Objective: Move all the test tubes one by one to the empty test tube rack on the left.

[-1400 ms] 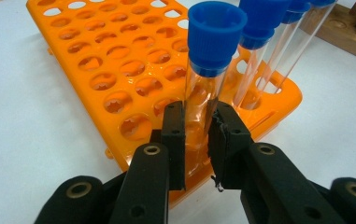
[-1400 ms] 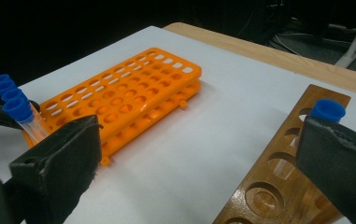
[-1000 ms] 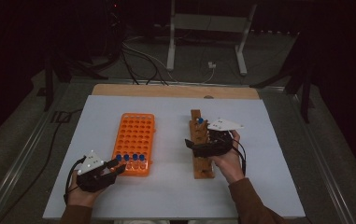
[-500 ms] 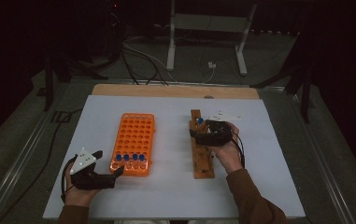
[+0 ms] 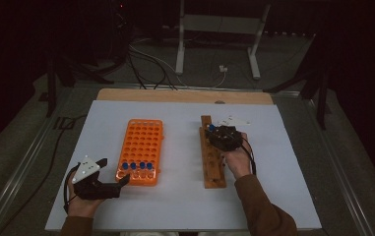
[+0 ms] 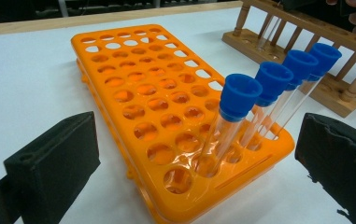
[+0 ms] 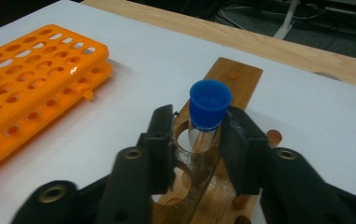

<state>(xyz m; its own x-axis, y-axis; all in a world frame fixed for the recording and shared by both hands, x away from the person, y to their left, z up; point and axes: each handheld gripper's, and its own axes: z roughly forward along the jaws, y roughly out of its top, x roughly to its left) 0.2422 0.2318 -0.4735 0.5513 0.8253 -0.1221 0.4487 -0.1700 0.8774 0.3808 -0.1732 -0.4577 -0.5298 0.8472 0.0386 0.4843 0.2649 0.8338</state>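
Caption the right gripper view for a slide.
Right gripper closing around a blue-capped tube standing in the wooden rack.

My right gripper [image 5: 213,132] hides the wooden rack's [image 5: 213,172] far end; the tube's [image 7: 207,122] lower end is out of sight.

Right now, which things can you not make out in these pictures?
- High view: the right claw and hand cover the tube; whether it is gripped stays unclear.
- Right gripper view: the jaws hide the blue-capped tube below its cap.
- Left gripper view: the picture's right edge cuts off the wooden rack.
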